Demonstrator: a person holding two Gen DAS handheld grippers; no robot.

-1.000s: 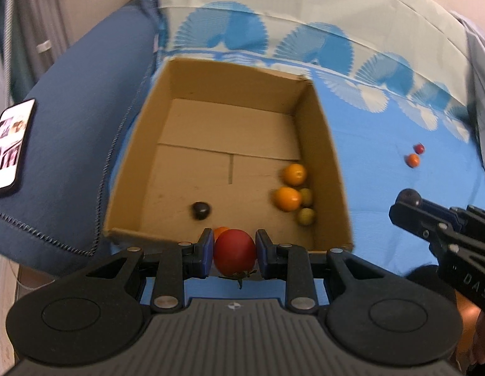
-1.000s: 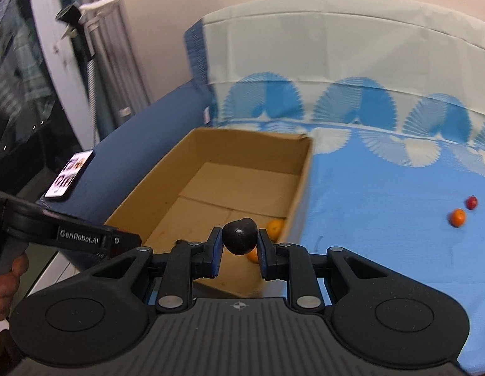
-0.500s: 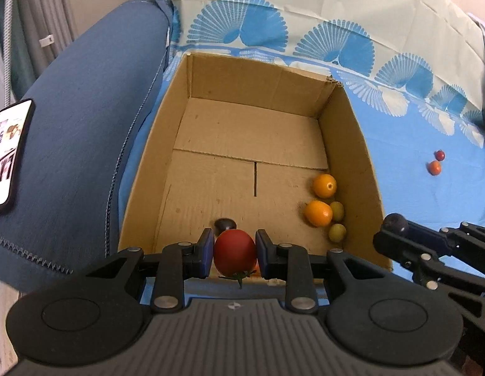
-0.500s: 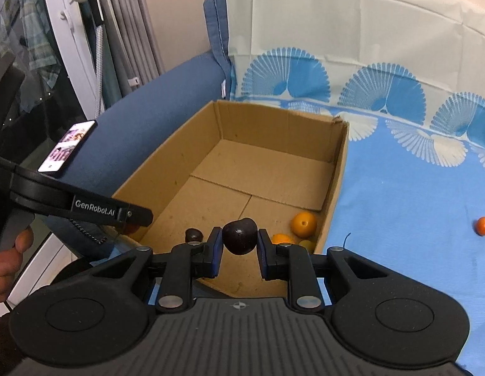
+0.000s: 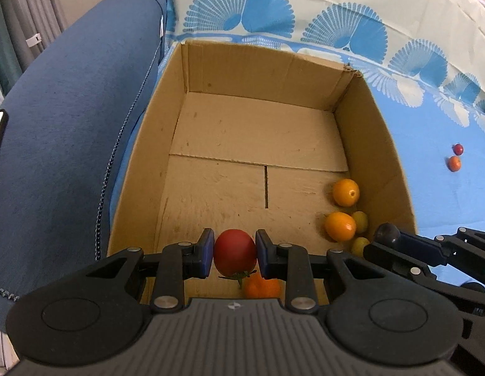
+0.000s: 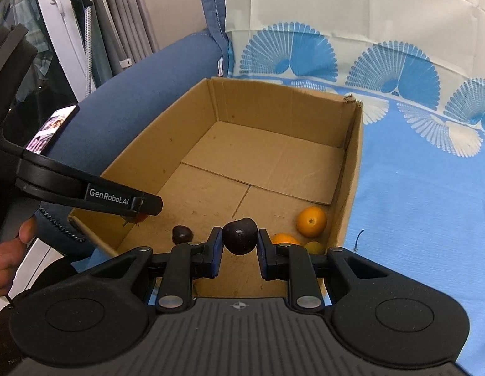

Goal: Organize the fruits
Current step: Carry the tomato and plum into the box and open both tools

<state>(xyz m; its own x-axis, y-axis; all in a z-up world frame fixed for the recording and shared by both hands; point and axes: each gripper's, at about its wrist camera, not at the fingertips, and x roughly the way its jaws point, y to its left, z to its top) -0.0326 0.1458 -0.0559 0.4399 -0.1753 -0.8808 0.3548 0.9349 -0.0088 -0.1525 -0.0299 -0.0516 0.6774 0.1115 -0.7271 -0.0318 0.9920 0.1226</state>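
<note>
My left gripper (image 5: 235, 253) is shut on a red tomato (image 5: 235, 250) and holds it over the near end of an open cardboard box (image 5: 383, 131). My right gripper (image 6: 239, 240) grips a dark plum (image 6: 239, 235) over the box's near right part; a slight gap shows at the right pad. It also shows in the left wrist view (image 5: 387, 235). In the box lie two orange kumquats (image 5: 346, 191), small green fruits (image 5: 360, 221), an orange fruit (image 5: 262, 286) under the tomato, and another dark plum (image 6: 182, 234).
The box (image 6: 352, 169) sits on a blue fan-patterned sheet (image 6: 424, 194). A small red fruit (image 5: 458, 148) and a small orange fruit (image 5: 454, 163) lie on the sheet at right. A blue sofa arm (image 5: 64, 119) with a phone (image 6: 51, 128) flanks the box's left side.
Both grippers have moved forward over the box with their fruits. The right gripper's jaws look slightly wider around the dark plum than before.
</note>
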